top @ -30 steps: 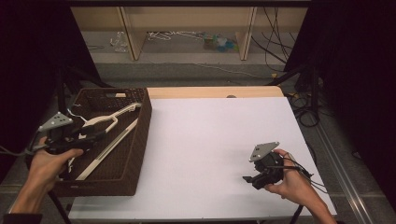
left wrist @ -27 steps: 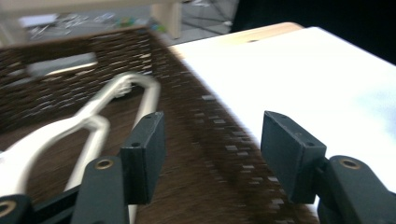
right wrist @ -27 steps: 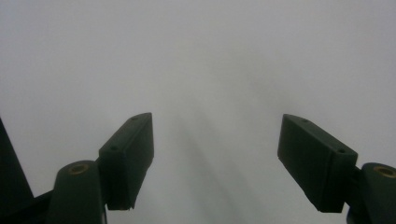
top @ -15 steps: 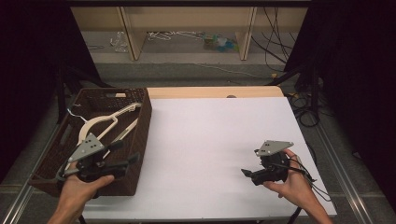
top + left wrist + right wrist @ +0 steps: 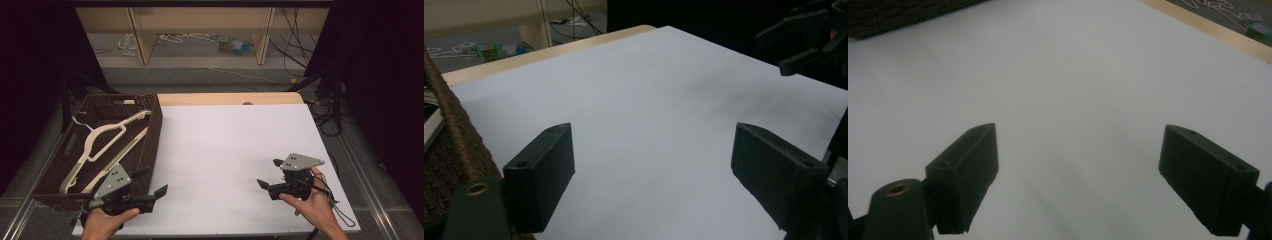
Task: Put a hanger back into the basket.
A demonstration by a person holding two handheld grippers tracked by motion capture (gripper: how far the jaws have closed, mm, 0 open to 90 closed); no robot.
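two cream hangers (image 5: 102,147), lying flat and overlapping, inside brown wicker basket (image 5: 150,130), table's left edge

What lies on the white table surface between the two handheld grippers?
Nothing: in the high view the white table surface between the left gripper and the right gripper is bare. Both grippers' jaws have just been opening, nothing between them.

Counting two grippers, the left gripper (image 5: 151,184) and the right gripper (image 5: 270,173), each showing two black jaws; one woven brown basket (image 5: 150,131); two cream hangers (image 5: 102,135) lying in it; one white table (image 5: 230,150); two hands.
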